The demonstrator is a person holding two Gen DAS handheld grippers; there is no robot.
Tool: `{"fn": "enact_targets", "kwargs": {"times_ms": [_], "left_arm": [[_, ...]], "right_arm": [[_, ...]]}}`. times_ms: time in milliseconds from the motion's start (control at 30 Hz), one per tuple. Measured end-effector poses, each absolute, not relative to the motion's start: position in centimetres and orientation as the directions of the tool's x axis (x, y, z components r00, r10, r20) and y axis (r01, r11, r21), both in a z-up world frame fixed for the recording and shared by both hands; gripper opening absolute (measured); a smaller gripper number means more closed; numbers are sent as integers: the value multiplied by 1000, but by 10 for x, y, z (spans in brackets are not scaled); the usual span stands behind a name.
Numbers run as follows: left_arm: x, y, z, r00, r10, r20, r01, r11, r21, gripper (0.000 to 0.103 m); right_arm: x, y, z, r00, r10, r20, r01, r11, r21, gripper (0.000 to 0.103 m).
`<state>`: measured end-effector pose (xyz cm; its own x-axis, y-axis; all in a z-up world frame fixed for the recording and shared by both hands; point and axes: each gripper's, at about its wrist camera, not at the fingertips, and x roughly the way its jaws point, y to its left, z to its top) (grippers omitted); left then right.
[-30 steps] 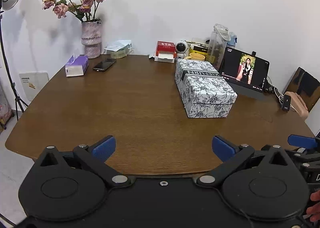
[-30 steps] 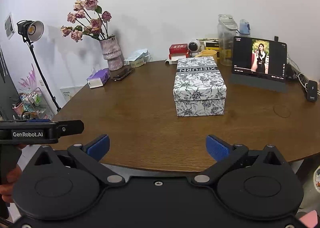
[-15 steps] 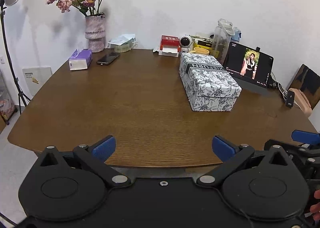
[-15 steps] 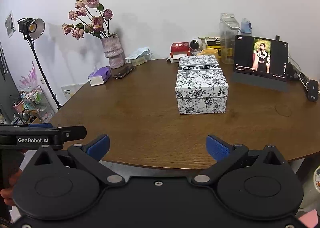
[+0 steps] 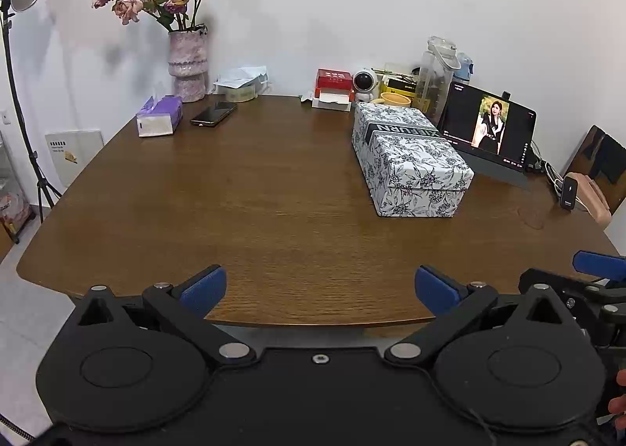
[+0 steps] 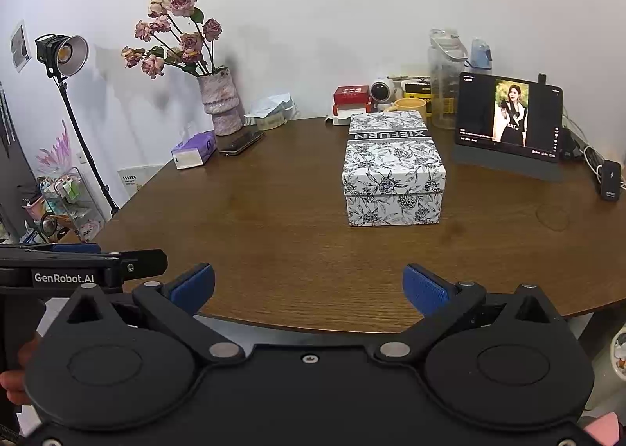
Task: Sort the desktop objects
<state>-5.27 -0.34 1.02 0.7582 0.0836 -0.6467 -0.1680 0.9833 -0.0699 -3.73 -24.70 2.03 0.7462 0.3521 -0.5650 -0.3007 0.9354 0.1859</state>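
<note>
A floral-patterned lidded box (image 5: 409, 162) (image 6: 392, 168) lies right of centre on the brown wooden table (image 5: 254, 195) (image 6: 274, 219). Along the back sit a purple tissue pack (image 5: 158, 118) (image 6: 193, 150), a black phone (image 5: 214, 113) (image 6: 241, 141), a red and white box (image 5: 333, 88) (image 6: 351, 99), a small white camera (image 5: 364, 83) and a yellow cup (image 6: 409, 106). My left gripper (image 5: 319, 287) hangs open at the table's near edge, nothing between its blue pads. My right gripper (image 6: 309, 285) is open too, just to its right.
A vase of pink roses (image 5: 187, 62) (image 6: 219, 101) stands back left. A tablet (image 5: 489, 129) (image 6: 508, 115) playing video leans back right, next to a clear water jug (image 6: 446, 82). A black charger (image 6: 610, 180) with cables lies far right. A studio lamp on a stand (image 6: 62, 54) rises left of the table.
Both grippers have pulled back slightly and the left view has tilted down, so the table objects sit lower and farther. Nothing on the table has moved; both stay open.
</note>
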Motion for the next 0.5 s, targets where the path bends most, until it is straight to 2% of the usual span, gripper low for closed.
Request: {"fn": "enact_targets", "kwargs": {"times_ms": [500], "left_arm": [[-49, -5, 8, 750, 71, -658, -159, 984, -75, 103]], "right_arm": [[-38, -243, 19, 746, 351, -566, -299, 936, 186, 103]]}}
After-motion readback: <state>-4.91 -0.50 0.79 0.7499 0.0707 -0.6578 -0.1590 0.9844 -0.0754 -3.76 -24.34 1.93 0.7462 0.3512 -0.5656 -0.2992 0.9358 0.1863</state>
